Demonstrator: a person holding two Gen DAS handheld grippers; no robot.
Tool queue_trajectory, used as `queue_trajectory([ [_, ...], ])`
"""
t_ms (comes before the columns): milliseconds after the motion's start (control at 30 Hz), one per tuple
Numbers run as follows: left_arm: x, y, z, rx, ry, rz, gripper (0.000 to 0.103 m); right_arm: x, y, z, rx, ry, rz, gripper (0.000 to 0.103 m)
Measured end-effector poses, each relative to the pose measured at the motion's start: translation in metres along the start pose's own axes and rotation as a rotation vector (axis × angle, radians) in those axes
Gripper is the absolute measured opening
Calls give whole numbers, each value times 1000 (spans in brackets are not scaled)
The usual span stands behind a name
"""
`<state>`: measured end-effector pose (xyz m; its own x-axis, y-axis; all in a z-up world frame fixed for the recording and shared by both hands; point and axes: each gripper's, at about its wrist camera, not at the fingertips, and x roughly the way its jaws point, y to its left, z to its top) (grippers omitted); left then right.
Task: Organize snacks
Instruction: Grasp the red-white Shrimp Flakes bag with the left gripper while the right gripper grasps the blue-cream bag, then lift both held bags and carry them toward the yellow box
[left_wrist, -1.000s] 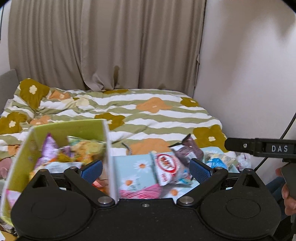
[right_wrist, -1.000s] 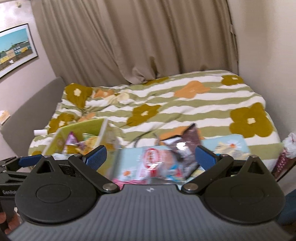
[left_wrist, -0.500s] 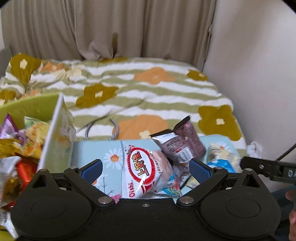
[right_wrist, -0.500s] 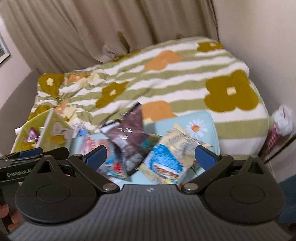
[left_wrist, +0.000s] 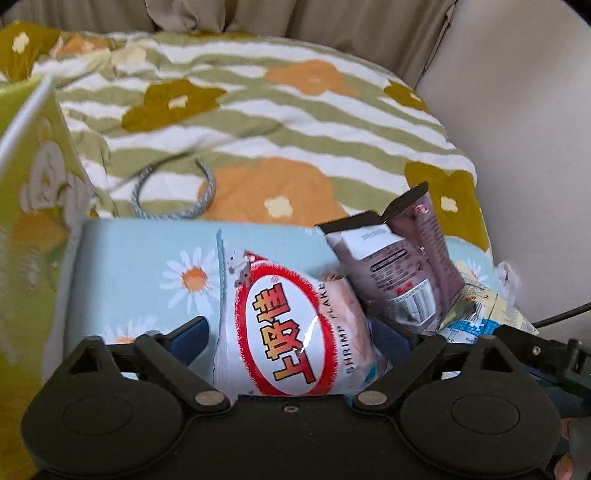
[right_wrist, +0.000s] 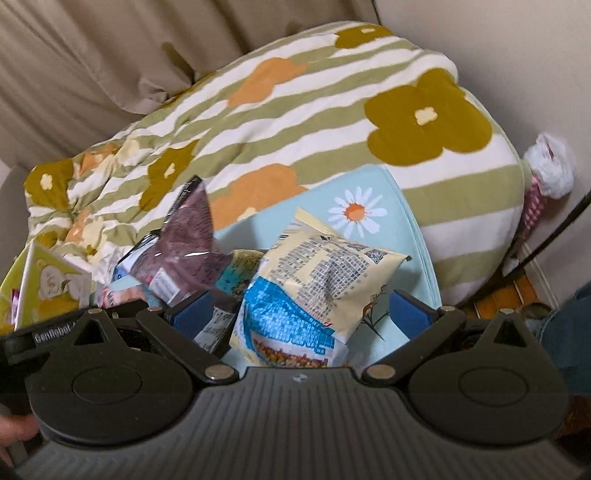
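A bed (left_wrist: 295, 122) under a green-striped cover with orange and olive flowers fills the far half of both views, beige curtains (right_wrist: 92, 62) hanging behind it. On its near edge lies a pale blue bag (left_wrist: 140, 266) printed with daisies, its grey cord handle (left_wrist: 173, 199) looped on the cover just beyond. The snacks are heaped on this bag. At the left stands a yellow-green box (left_wrist: 33, 177), its wall close beside the blue bag; the right view shows packets inside it, too small to tell apart.

The left claw (left_wrist: 295, 338) points steeply down over a white shrimp-flake packet (left_wrist: 291, 325) with a red oval. The packet sits between the blue pads (left_wrist: 192, 338), which have just been closing in; a gap shows at the left pad, while the right pad is hidden behind the packet, so no pinch can be confirmed. A brown packet (left_wrist: 402, 269) leans against the shrimp packet's right side, crowding that finger.

The right claw (right_wrist: 303, 314) is also tilted down, spread wide around a cream and blue packet (right_wrist: 314, 291), with clear space at the right pad. The brown packet (right_wrist: 188, 240) and a smaller wrapper beneath it press close to the left pad. The other claw's black frame shows at each view's edge, and a fingertip (right_wrist: 14, 432) at the lower left of the right view.
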<state>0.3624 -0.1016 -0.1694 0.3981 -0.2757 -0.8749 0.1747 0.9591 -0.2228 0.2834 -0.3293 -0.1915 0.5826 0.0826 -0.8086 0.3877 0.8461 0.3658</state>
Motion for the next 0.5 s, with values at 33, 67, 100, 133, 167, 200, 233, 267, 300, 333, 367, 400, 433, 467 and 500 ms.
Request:
queue_trajectory([
  [33, 3, 2, 0, -12, 7, -20, 94, 3, -1, 0, 14, 3, -1, 103],
  [67, 4, 4, 1, -23, 13, -33, 91, 5, -2, -1, 23, 6, 0, 103],
  [100, 6, 6, 1, -33, 21, -50, 87, 6, -2, -1, 28, 8, 0, 103],
  [133, 7, 7, 2, -38, 27, -58, 80, 8, -2, -1, 30, 9, -3, 103],
  [167, 8, 7, 2, -34, 28, -59, 78, 9, -2, -1, 34, 10, -6, 103],
  [200, 8, 7, 2, -28, 24, -61, 77, 12, -2, -1, 39, 10, -7, 103],
  [233, 8, 6, 3, -20, 23, -59, 74, 13, -2, -1, 46, 11, -6, 103],
  [267, 8, 6, 2, -14, 21, -59, 73, 15, -3, -1, 52, 11, -5, 103],
  [300, 8, 6, 2, -12, 19, -60, 72, 16, -2, -1, 57, 10, -8, 103],
  [333, 7, 6, 2, -10, 18, -61, 71, 17, -3, -1, 61, 10, -11, 103],
  [367, 6, 7, 1, -8, 17, -61, 70, 18, -3, -1, 65, 10, -14, 103],
  [400, 5, 7, 0, -6, 16, -60, 69, 19, -3, -1, 69, 10, -16, 103],
  [433, 4, 7, 0, -5, 13, -58, 69, 20, -4, 0, 73, 9, -18, 103],
  [467, 3, 7, 0, -3, 10, -53, 69, 21, -4, 0, 77, 6, -20, 103],
  [500, 1, 7, -1, 0, 6, -46, 69, 22, -5, 0, 79, 5, -22, 103],
])
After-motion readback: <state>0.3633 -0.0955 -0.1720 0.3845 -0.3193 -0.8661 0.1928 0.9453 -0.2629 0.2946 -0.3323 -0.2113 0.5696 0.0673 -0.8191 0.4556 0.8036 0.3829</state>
